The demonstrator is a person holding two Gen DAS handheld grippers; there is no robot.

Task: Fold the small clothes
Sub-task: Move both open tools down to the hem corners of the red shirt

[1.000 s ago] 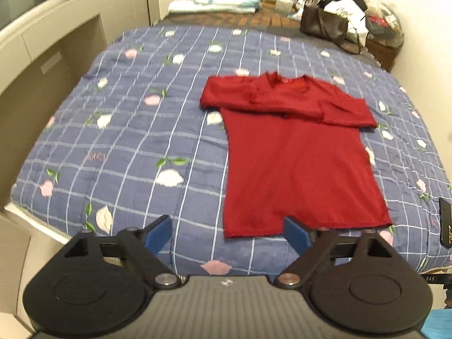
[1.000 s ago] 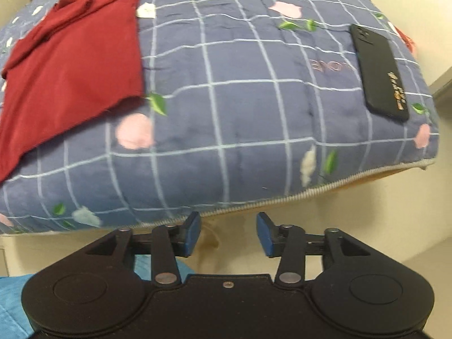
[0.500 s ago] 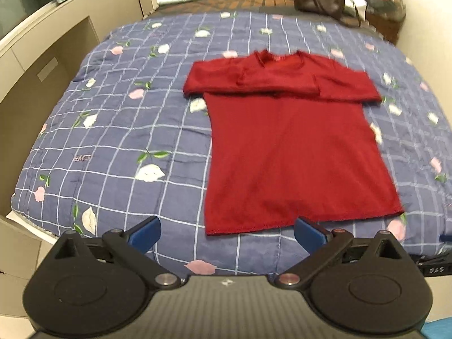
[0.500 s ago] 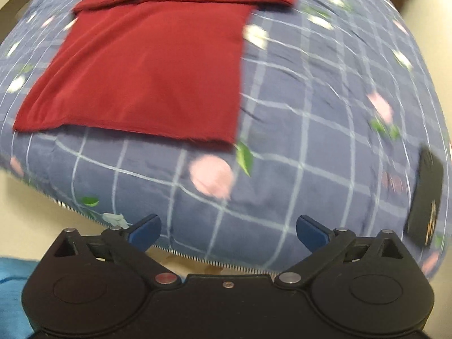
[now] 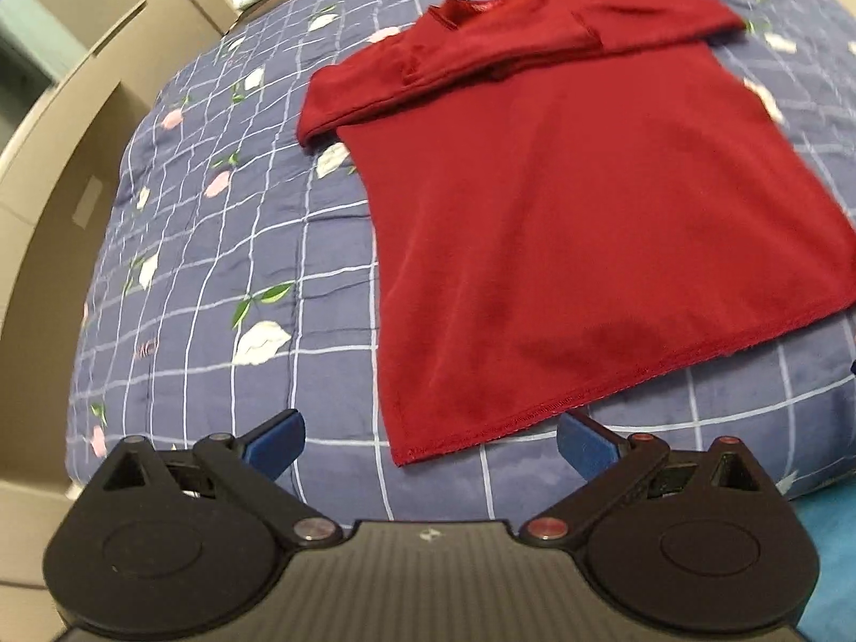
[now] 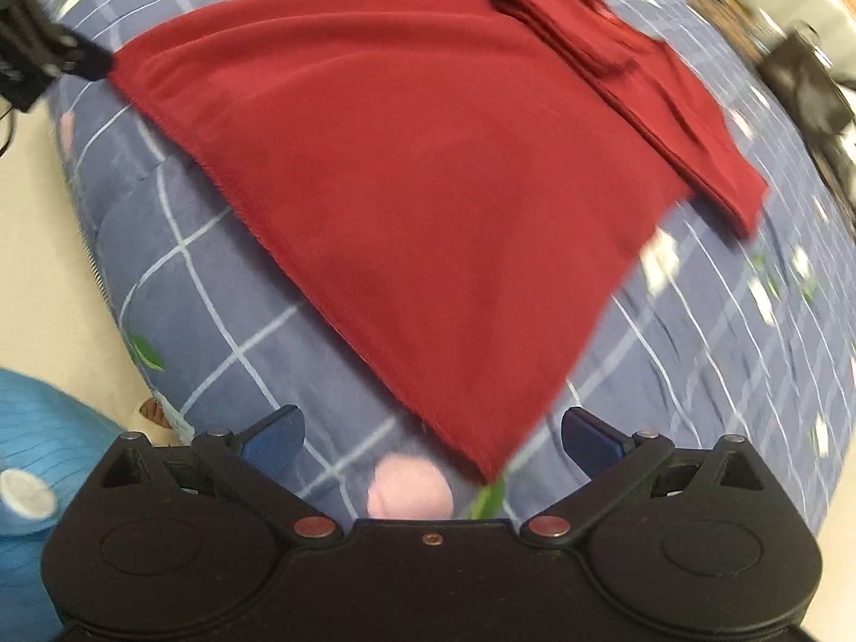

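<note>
Red shirt (image 5: pixel 562 203) lies flat on the bed (image 5: pixel 224 246), sleeves already folded across. We've swung both claws in closer: left claw (image 5: pixel 430 441) and right claw (image 6: pixel 432 436) gape wide, empty, probably lining up on the near hem corners.

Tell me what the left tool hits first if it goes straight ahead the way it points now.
Most likely the near hem corner of the red shirt, which lies just ahead of the open left tool on the quilt. Depth is unclear, so it may touch bare quilt just short of the hem.
</note>
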